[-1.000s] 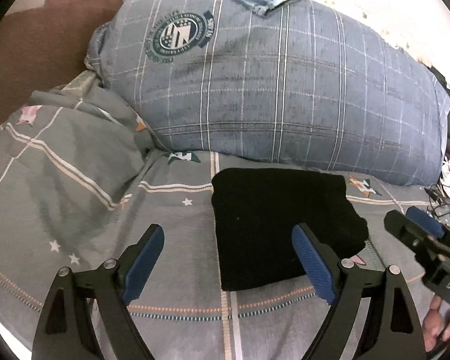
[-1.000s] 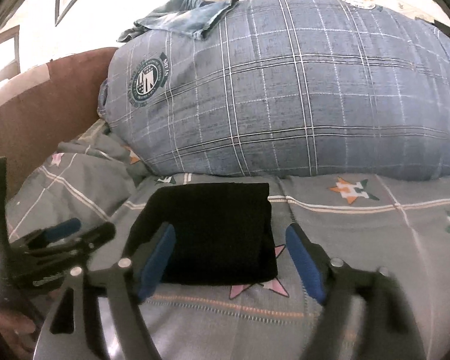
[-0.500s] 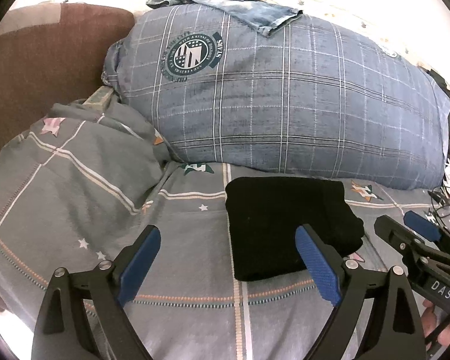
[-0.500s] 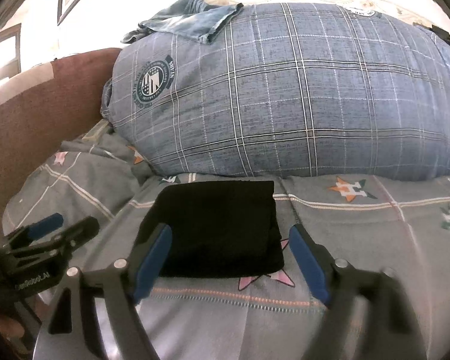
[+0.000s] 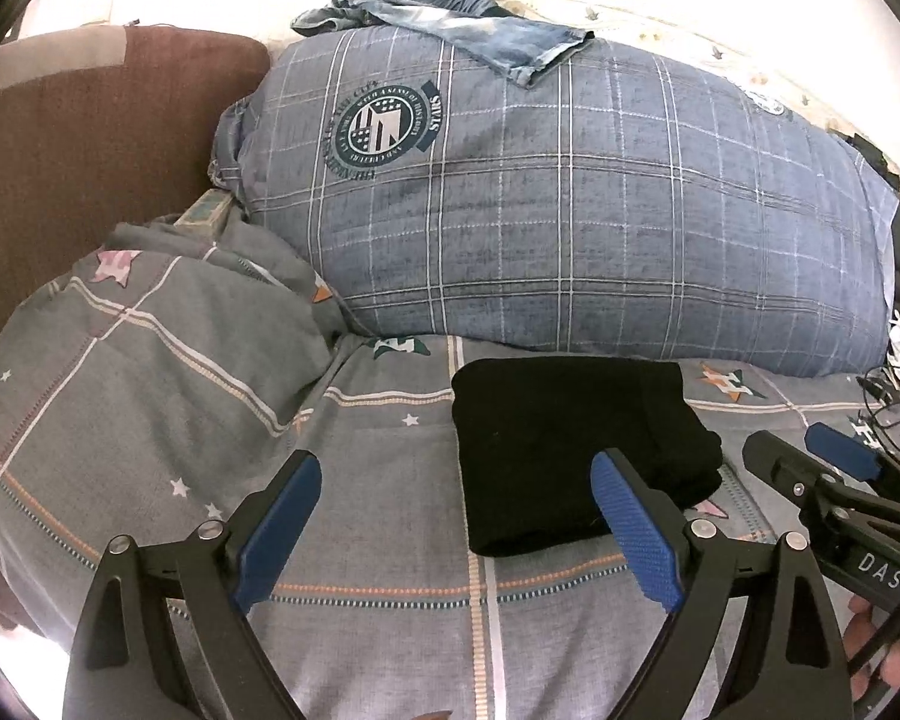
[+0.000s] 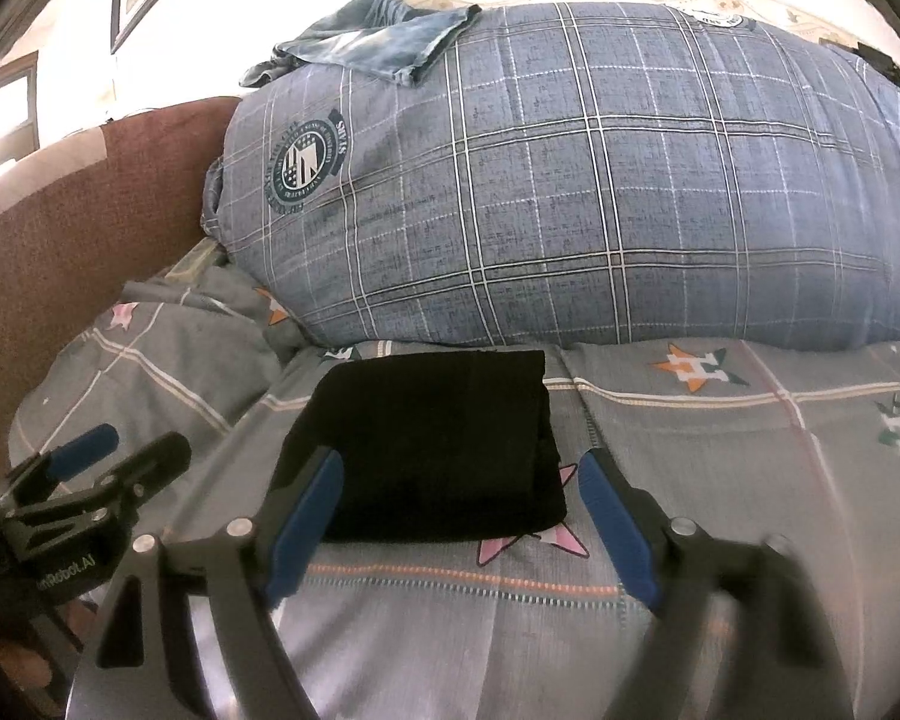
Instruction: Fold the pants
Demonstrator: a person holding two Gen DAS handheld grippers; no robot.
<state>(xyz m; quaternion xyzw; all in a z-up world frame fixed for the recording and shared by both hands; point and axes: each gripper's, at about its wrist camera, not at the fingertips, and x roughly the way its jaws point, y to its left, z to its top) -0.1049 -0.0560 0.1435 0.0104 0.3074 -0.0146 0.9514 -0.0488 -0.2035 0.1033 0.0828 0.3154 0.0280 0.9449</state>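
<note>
Both the left gripper (image 5: 456,528) and the right gripper (image 6: 459,525), marked "DAS", gape wide, holding nothing. Folded black pants (image 5: 576,450) lie on the bed (image 5: 150,396) just beyond. Behind, the pillow (image 5: 570,210) badge reads "STARS". The left gripper has drawn back slightly.

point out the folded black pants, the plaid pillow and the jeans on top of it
folded black pants (image 6: 444,444), right wrist view, middle of the top layer
plaid pillow (image 5: 600,228), left wrist view, centre of its front
jeans (image 5: 450,18), left wrist view, faded middle
</note>
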